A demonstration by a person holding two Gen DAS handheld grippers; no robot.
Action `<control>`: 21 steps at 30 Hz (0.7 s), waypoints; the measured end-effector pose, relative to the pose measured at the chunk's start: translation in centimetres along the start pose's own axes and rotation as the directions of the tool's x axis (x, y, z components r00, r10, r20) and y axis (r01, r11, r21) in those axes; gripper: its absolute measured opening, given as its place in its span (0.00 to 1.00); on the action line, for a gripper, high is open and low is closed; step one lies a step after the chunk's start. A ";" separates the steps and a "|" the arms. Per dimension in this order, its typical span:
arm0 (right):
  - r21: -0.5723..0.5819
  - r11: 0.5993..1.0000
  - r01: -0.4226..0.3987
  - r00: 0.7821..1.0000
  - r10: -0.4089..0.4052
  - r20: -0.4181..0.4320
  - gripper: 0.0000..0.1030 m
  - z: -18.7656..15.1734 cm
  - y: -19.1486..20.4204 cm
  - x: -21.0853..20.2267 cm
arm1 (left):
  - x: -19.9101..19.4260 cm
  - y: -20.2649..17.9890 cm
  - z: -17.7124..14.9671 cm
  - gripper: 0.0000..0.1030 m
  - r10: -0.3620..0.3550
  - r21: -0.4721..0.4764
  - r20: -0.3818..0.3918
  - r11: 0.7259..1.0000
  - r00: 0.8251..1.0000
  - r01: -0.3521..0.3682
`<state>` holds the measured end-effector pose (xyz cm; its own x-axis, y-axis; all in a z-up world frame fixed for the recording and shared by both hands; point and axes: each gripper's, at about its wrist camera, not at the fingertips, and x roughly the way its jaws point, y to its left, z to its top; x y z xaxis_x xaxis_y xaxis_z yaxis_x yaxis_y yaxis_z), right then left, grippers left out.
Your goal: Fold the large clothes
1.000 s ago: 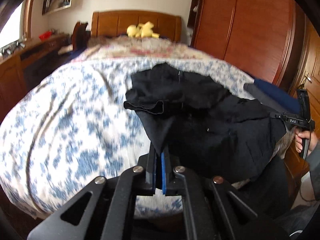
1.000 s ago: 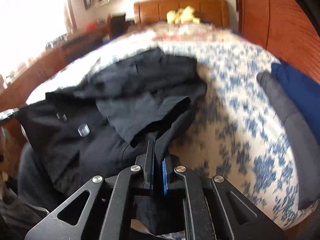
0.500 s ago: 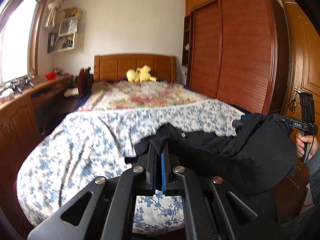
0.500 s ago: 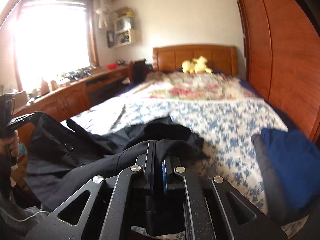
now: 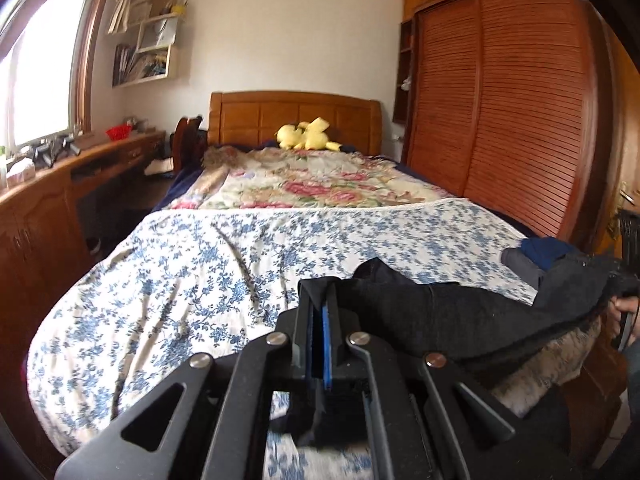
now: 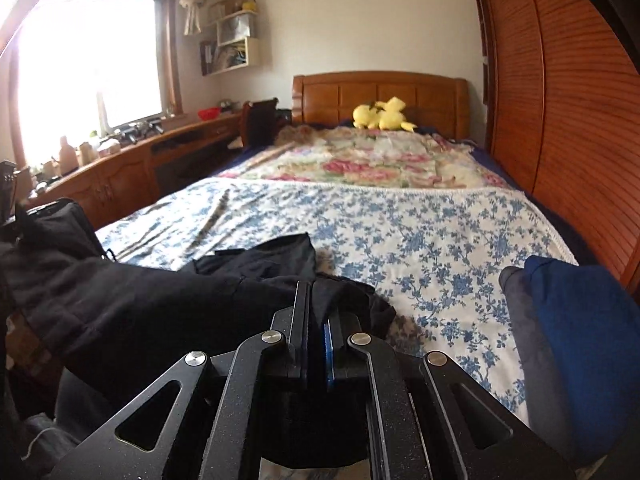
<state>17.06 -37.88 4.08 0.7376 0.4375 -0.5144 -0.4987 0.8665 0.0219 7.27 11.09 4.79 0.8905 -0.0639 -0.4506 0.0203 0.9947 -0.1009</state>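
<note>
The big bed with the white cover printed in small blue flowers (image 5: pixel 208 264) fills most of what I see, and a flowery pink blanket (image 6: pixel 360 164) lies across its far half. A tall wardrobe of reddish wood with thin slats (image 5: pixel 512 112) stands along one side. A long wooden tabletop (image 6: pixel 120 164) runs under the bright window.

My large black cloth garment (image 5: pixel 460 316) looks soft and a bit fuzzy. It hangs stretched between my two hands at the near end of the bed, and one floppy part (image 6: pixel 260 260) rests on the flowered cover.

A folded dark blue cloth on a grey one (image 6: pixel 576 332) sits on the near corner of the bed. A fluffy yellow toy (image 5: pixel 306 136) lies by the wooden headboard.

My left gripper (image 5: pixel 322 320) has its jaws pinched tight on one edge of the black garment. My right gripper (image 6: pixel 318 320) has its jaws pinched tight on another edge.

I can read no writing anywhere.
</note>
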 end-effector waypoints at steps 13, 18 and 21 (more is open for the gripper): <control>0.016 0.999 0.042 0.997 -0.040 -0.071 0.03 1.6 -4.2 17.1 | 14.2 1.0 1.7 0.02 0.041 0.020 -0.058 0.999 0.997 -0.040; -0.005 0.997 0.083 0.991 -0.083 -0.103 0.03 2.3 -5.2 21.8 | 17.0 1.3 2.2 0.02 0.043 0.000 -0.054 0.999 0.998 -0.043; 0.002 0.993 0.117 0.988 -0.116 -0.104 0.03 2.9 -5.8 24.0 | 18.2 1.1 2.3 0.03 0.041 0.005 -0.052 0.999 0.998 -0.041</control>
<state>38.97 -31.77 -5.87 0.7390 0.3065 -0.6000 -0.4082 0.9122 -0.0367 24.54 11.24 -1.47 0.8658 -0.0271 -0.4996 -0.0138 0.9969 -0.0780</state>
